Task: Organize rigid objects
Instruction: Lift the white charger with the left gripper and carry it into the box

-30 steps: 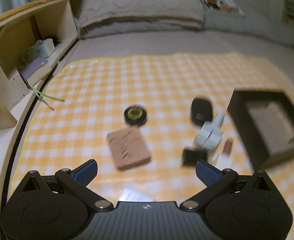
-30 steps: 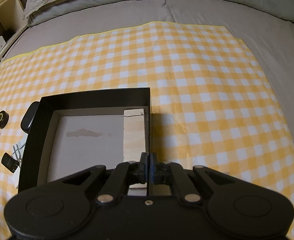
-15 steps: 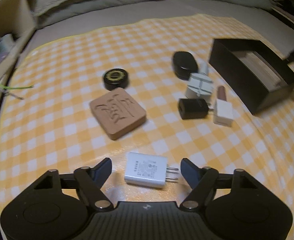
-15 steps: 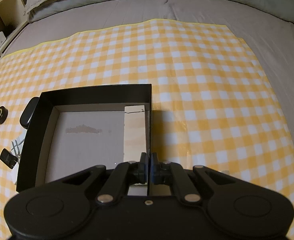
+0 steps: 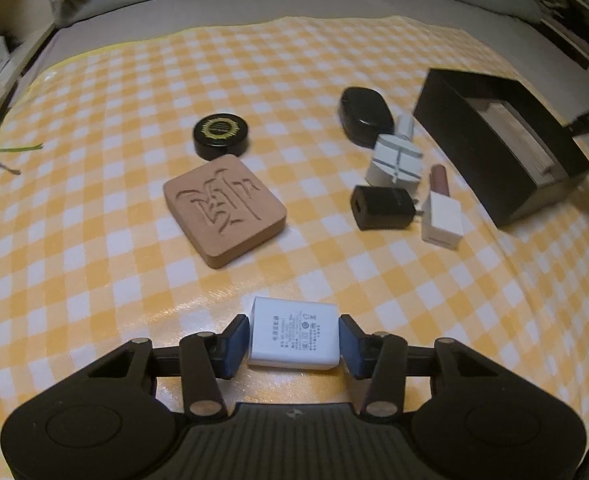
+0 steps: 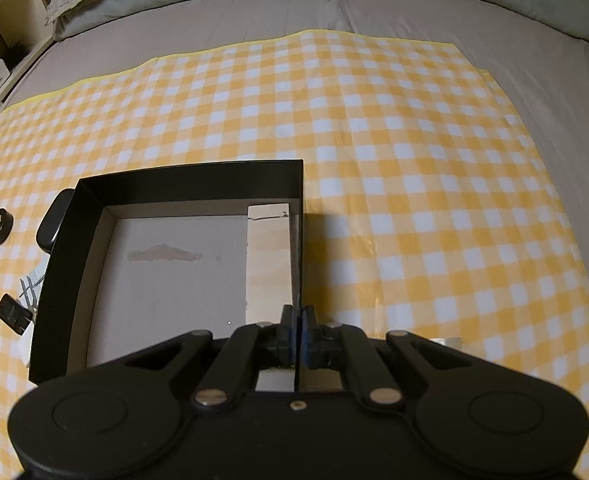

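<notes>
White rectangular plastic charger (image 5: pixel 294 334) flat near cloth's near edge, long axis crosswise, label up, flanked by closing left gripper (image 5: pixel 293 340); right gripper (image 6: pixel 296 332) clamped on black box (image 6: pixel 190 178) wall.

— What is that white charger (image 5: pixel 294 338) made of?

— Smooth white plastic, a bit shiny. My jaws are closing in on it with blue pads (image 5: pixel 234 342) that look soft and matt.

— And the brown tile (image 5: pixel 224 210)?

— It looks rough and dull, like clay.

— The checked cloth (image 5: pixel 94 240)?

— Shiny, like plastic sheet.

— The black box (image 6: pixel 190 178)?

— Matt card outside, plain pale paper inside.

— The round black lid (image 5: pixel 221 136)?

— Glossy.
</notes>
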